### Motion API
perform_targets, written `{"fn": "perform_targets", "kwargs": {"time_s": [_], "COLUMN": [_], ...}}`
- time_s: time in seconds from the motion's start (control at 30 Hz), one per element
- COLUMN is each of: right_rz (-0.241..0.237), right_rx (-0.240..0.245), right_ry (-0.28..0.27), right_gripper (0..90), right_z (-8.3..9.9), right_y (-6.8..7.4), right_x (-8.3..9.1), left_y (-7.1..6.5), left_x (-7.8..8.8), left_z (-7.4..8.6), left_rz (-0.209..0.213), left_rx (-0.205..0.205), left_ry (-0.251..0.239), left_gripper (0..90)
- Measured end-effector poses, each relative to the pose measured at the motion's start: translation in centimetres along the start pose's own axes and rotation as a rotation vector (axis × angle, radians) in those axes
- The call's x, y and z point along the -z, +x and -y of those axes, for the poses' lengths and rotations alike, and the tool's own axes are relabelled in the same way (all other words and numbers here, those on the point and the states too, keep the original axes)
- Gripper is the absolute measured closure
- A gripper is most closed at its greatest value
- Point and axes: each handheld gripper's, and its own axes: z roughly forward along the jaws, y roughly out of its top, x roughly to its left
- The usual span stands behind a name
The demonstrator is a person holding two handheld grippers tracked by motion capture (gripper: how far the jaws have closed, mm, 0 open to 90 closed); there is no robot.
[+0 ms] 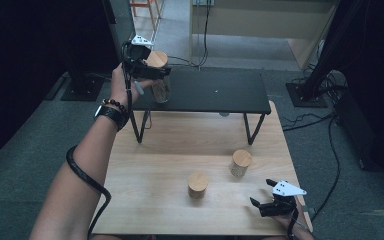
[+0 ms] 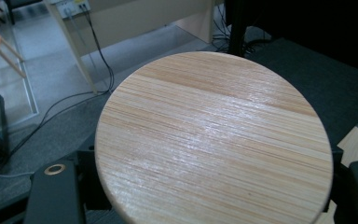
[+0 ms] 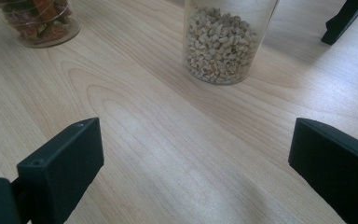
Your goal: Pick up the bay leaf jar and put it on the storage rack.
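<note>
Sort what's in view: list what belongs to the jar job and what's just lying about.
In the job:
- held jar, wooden lid, clamped in the left gripper
- black shelf
- bean jar
- short jar
- right gripper, open, resting on the table

Lying about:
- floor cables
- wooden stool

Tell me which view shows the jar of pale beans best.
The right gripper view: the bean jar stands close ahead on the table, its contents plain through the glass. The high view shows it small, mostly its wooden lid. The left gripper view looks at another jar's lid.
</note>
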Motion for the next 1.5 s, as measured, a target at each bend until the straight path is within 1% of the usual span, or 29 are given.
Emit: {"fn": "perform_targets", "kwargs": {"time_s": [0.07,0.1,0.27,0.37,0.5,0.7,0.87,1.1,1.2,1.27,1.3,1.33,1.37,1.47,1.5], "right_rz": [0.000,0.000,0.003,0.003,0.004,0.006,0.010,0.010,0.011,0.012,0.013,0.013,0.015,0.016,0.016], "right_rx": [0.001,0.001,0.002,0.003,0.002,0.002,0.005,0.006,0.007,0.007,0.008,0.008,0.009,0.009,0.009], "right_ry": [0.000,0.000,0.001,0.001,-0.001,0.000,0.000,0.000,-0.001,-0.001,-0.001,-0.001,-0.001,-0.001,-0.001], "right_gripper": [2.9,2.9,2.9,2.9,2.9,3.1,3.0,3.0,3.1,3.1,3.1,3.1,3.1,3.0,3.0], "right_z": [0.0,0.0,0.0,0.0,0.0,0.0,0.0,0.0,0.0,0.0,0.0,0.0,0.0,0.0,0.0], "right_y": [0.0,0.0,0.1,0.1,0.1,0.1,0.2,0.3,0.3,0.3,0.3,0.3,0.3,0.4,0.4], "right_x": [0.0,0.0,0.0,0.0,0.0,0.0,0.0,0.0,0.0,0.0,0.0,0.0,0.0,0.0,0.0], "left_y": [0.6,0.6,1.0,1.4,1.6,1.8,1.9,1.8,2.0,1.9,1.2,1.2,0.8,1.1,1.2], "left_x": [-0.6,-0.6,-1.7,-2.1,-2.7,-3.4,-3.8,-3.7,-3.4,-3.5,-3.5,-3.5,-3.4,-2.8,-2.6], "left_z": [0.1,0.1,-0.8,-1.2,-1.4,-1.4,-1.9,-1.3,-0.9,-1.1,-1.2,-1.2,-1.2,-0.7,-0.5], "left_rz": [-0.006,-0.006,-0.034,-0.031,-0.028,-0.020,-0.015,-0.025,-0.025,-0.030,-0.065,-0.065,-0.088,-0.091,-0.089], "left_rx": [0.021,0.021,0.019,0.039,0.044,0.076,0.071,0.082,0.096,0.106,0.089,0.089,0.093,0.121,0.121], "left_ry": [0.003,0.003,0.049,0.062,0.077,0.083,0.095,0.072,0.043,0.054,0.064,0.064,0.060,0.025,0.020], "left_gripper": [25.5,25.5,25.5,25.5,25.5,25.5,25.4,25.0,19.6,7.7,0.0,0.0,0.0,0.0,0.0]}}
